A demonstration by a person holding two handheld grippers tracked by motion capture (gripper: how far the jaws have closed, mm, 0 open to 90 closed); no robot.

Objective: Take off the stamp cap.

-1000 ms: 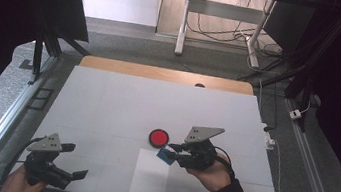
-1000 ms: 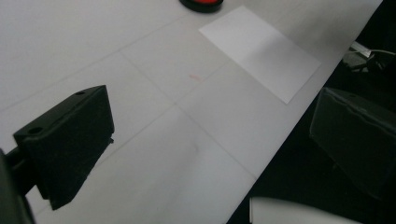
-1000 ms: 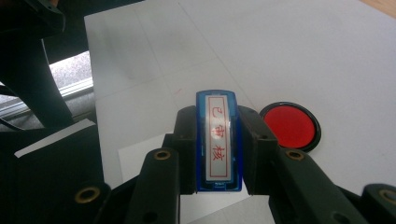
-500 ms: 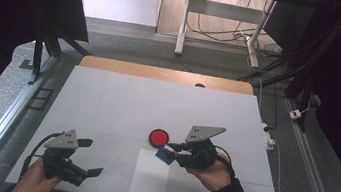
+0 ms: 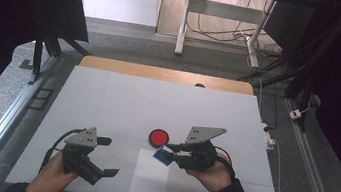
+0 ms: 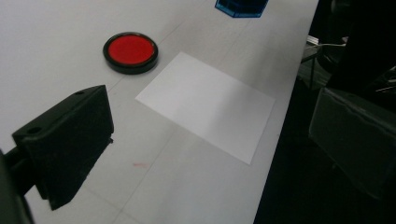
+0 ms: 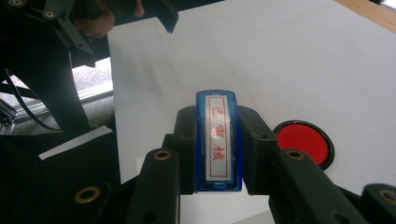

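The right gripper (image 7: pixel 218 154) clasps a blue stamp (image 7: pixel 218 140) above the paper sheet (image 5: pixel 150 174) near the table's front edge; the left gripper (image 5: pixel 104 157) hovers unclenched, empty.

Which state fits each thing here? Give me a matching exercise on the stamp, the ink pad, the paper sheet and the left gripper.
Things:
1. stamp
2. ink pad
3. paper sheet
4. left gripper

States:
A. lies flat and white near the table's front edge
B. open, nothing between its jaws
C. clamped in the right gripper
D. round, red in a black rim, on the table

Pairs: 1-C, 2-D, 3-A, 4-B
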